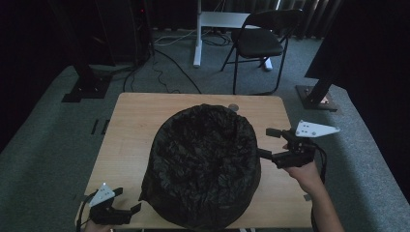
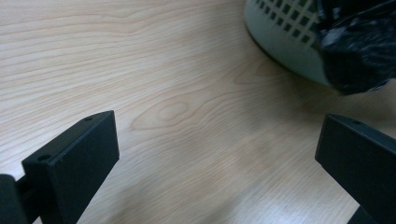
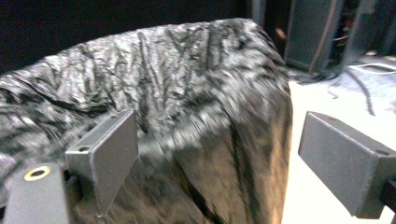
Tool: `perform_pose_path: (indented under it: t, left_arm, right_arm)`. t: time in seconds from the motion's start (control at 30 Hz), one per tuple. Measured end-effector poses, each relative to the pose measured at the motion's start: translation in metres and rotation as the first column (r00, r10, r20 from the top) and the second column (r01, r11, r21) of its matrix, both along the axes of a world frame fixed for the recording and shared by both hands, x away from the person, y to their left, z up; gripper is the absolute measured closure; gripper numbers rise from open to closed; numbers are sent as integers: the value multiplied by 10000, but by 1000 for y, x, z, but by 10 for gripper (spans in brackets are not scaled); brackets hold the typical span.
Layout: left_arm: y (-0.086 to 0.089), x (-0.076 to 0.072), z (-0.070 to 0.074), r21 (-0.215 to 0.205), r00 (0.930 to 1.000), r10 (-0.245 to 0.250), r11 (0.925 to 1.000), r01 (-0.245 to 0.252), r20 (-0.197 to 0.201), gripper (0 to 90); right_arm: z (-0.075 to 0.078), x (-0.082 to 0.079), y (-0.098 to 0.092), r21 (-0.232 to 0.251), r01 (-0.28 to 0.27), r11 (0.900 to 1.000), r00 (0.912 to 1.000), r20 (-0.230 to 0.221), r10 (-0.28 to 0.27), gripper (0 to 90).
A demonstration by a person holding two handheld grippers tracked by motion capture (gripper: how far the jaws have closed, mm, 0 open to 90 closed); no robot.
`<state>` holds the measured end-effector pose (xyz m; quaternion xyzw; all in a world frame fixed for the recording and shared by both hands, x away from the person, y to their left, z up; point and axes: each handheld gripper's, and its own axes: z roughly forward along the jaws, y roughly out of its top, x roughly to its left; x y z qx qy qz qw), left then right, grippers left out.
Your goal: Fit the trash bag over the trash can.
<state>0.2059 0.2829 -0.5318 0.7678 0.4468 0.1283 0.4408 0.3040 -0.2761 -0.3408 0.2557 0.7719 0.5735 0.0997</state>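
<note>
We see the black bag (image 1: 203,164) lining a pale latticed basket (image 2: 285,32) at the centre of the worktop (image 1: 130,125). Our right gripper (image 1: 270,143) sits at the right of the frame, jaws wide, just beside the bag's rim. Our left gripper (image 1: 131,200), lower left, jaws wide over bare wood, lies near the basket's base.
</note>
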Motion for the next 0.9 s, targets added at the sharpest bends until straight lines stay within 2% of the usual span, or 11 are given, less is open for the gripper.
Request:
perform_pose_path:
  t: [0.13,0.27,0.57,0.67,0.73,0.8,0.9]
  left_arm:
    - [3,0,0,8,9999,96,10000,-96,59,0]
    - [2,0,0,160,9999,115,9998,-115,10,0]
    - [2,0,-2,333,9998,149,9993,-145,-117,0]
    - [2,0,-3,367,9998,175,9992,-169,-134,0]
    - [3,-1,-3,329,9997,201,9993,-197,-126,0]
    - [3,-1,-3,295,9997,206,9994,-203,-98,0]
    - [4,-1,-3,305,9997,211,9993,-208,-97,0]
  right_arm:
    - [-15,-5,-13,367,318,9988,9995,-13,-318,116]
    - [-30,-8,-22,664,454,9968,9987,-250,-438,116]
    - [-65,-18,-32,576,966,9937,9938,-615,-930,116]
    - [-76,-22,-34,398,1244,9914,9910,-546,-1222,116]
    - [-83,-26,-36,385,1500,9879,9875,-552,-1478,116]
    - [-93,-28,-39,500,1630,9854,9843,-770,-1589,116]
    - [-108,-30,-42,296,1841,9825,9784,-1012,-1803,116]
